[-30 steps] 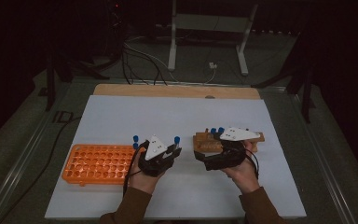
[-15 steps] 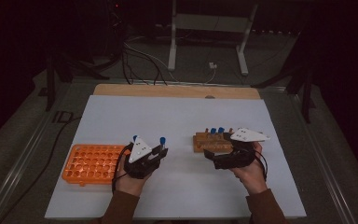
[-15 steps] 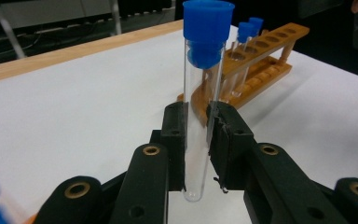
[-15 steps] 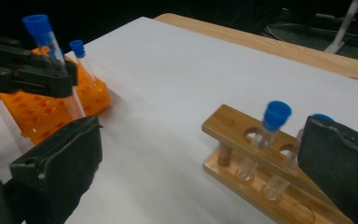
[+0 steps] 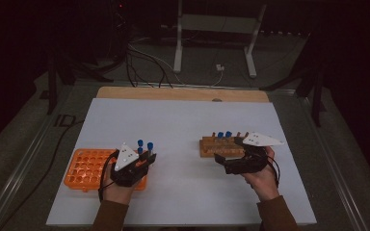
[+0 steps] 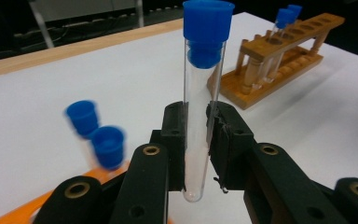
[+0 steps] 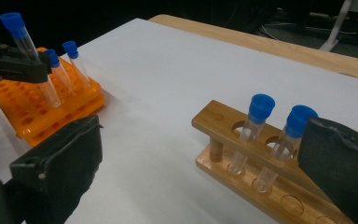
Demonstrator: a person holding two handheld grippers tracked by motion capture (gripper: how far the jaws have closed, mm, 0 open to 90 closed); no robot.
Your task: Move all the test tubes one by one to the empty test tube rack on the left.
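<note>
Holding the test tube (image 6: 200, 100) upright, the left gripper (image 6: 196, 122) stays clamped around its glass, at 3 o'clock of the orange rack (image 5: 87, 167). Ideally, lower it straight into a free hole, clear of the two seated tubes (image 6: 95, 133). The right gripper (image 7: 200, 154) waits wide open and empty by the wooden rack (image 7: 261, 175).

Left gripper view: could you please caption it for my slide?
Left gripper clamps an upright blue-capped test tube near the wooden rack.

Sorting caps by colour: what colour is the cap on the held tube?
Blue cap, clearest in the left gripper view.
</note>
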